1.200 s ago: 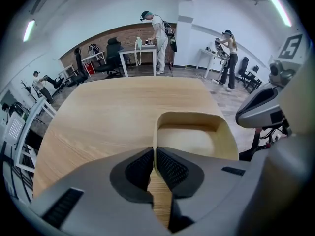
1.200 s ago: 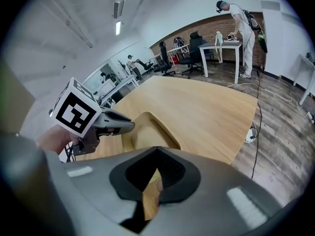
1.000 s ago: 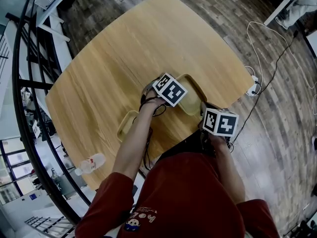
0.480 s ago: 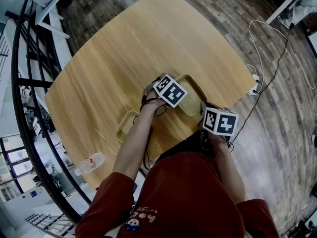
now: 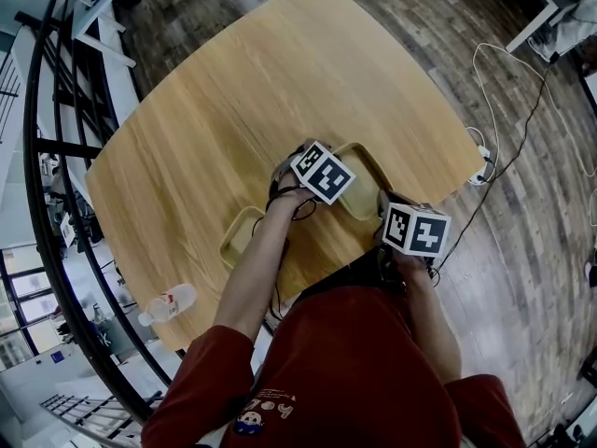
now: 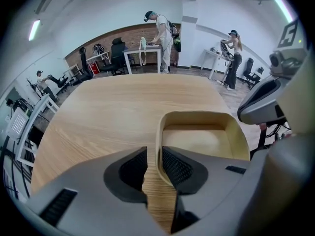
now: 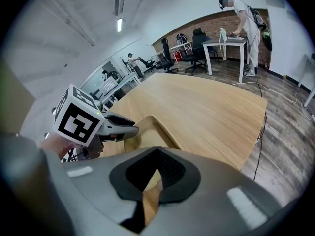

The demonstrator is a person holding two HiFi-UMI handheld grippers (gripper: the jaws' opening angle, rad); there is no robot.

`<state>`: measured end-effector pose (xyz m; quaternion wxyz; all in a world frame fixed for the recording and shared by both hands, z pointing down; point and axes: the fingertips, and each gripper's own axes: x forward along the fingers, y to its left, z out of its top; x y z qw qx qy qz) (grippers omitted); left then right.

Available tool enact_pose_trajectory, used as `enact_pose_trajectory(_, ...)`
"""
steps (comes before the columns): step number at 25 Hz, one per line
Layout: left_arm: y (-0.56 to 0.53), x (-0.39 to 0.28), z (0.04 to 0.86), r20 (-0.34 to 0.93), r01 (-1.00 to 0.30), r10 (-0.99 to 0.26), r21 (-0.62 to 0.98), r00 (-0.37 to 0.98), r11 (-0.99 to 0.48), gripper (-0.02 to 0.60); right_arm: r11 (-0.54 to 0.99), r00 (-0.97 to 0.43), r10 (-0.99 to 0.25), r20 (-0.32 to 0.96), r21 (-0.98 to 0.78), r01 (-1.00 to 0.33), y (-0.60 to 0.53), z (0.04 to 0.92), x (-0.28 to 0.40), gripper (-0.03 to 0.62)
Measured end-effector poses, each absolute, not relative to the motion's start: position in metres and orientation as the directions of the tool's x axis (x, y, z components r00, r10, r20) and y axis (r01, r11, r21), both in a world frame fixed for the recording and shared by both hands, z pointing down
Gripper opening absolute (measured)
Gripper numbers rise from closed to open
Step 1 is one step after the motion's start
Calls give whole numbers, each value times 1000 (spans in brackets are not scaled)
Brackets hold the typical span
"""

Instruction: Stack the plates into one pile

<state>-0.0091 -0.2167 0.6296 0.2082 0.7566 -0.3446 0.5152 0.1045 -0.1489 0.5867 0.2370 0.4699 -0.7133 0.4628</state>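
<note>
Two tan, square-cornered plates lie on the wooden table [image 5: 233, 91]. One plate [image 5: 362, 183] sits under my grippers. The other plate [image 5: 239, 236] is nearer the table edge, half hidden by the left arm. My left gripper [image 6: 154, 156] points steeply down and straddles the left rim of the plate [image 6: 202, 141]. A gap shows between the left pad [image 6: 134, 168] and the rim, so it is open. My right gripper [image 7: 157, 154] is shut with nothing seen between its pads. It hovers at the near corner of the same plate [image 7: 147, 127].
A water bottle [image 5: 168, 306] lies at the table's near-left edge. Cables and a power strip [image 5: 480, 161] lie on the floor to the right. People work at desks in the background [image 6: 160, 28].
</note>
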Motion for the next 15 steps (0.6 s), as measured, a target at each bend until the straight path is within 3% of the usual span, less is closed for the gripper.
enact_pose_trajectory(15, -216, -63, 567, 847, -882, -490, -56, 207, -469, 109, 317, -561, -430, 707, -464, -827, -171, 562, 55, 25)
